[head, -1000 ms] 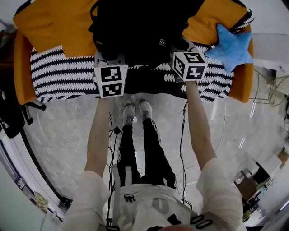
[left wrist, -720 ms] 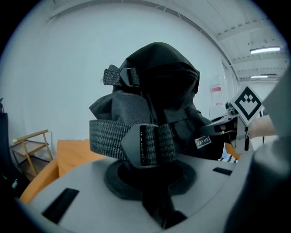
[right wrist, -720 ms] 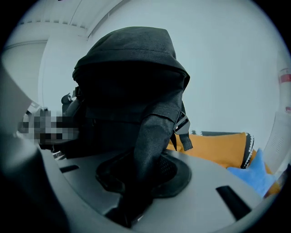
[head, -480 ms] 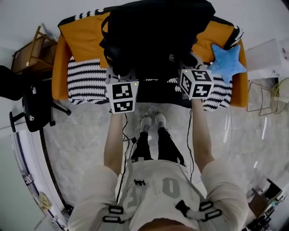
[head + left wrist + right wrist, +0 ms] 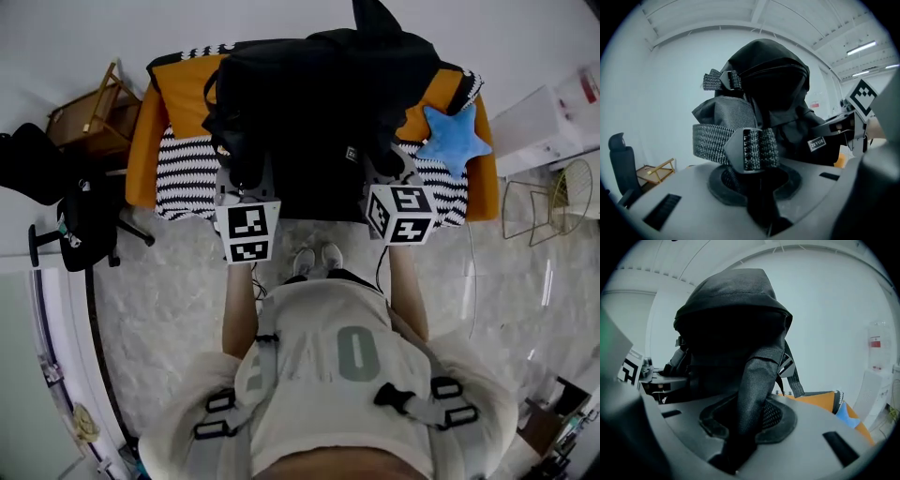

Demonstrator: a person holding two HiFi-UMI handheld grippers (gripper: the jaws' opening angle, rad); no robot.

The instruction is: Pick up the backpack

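The black backpack [image 5: 328, 94] hangs in the air in front of the orange sofa [image 5: 145, 155], held up by both grippers. My left gripper [image 5: 246, 178] is shut on a grey webbing strap [image 5: 717, 143] with a plastic buckle, which runs down between its jaws. My right gripper [image 5: 382, 167] is shut on a black padded shoulder strap [image 5: 754, 380]. In the left gripper view the backpack [image 5: 771, 84] fills the middle; in the right gripper view the backpack [image 5: 731, 315] hangs above the jaws. The bottom of the bag is hidden behind the grippers.
A black-and-white striped cushion [image 5: 187, 173] covers the sofa seat, with a blue star pillow [image 5: 450, 141] at its right end. A black office chair [image 5: 80, 220] and a wooden rack [image 5: 89, 112] stand at the left. A white cabinet [image 5: 544, 117] and a wire stand [image 5: 553, 202] are at the right.
Both grippers have risen together with the backpack, lifting it off the sofa seat. The head view has pulled back and upward, so more of the room shows.
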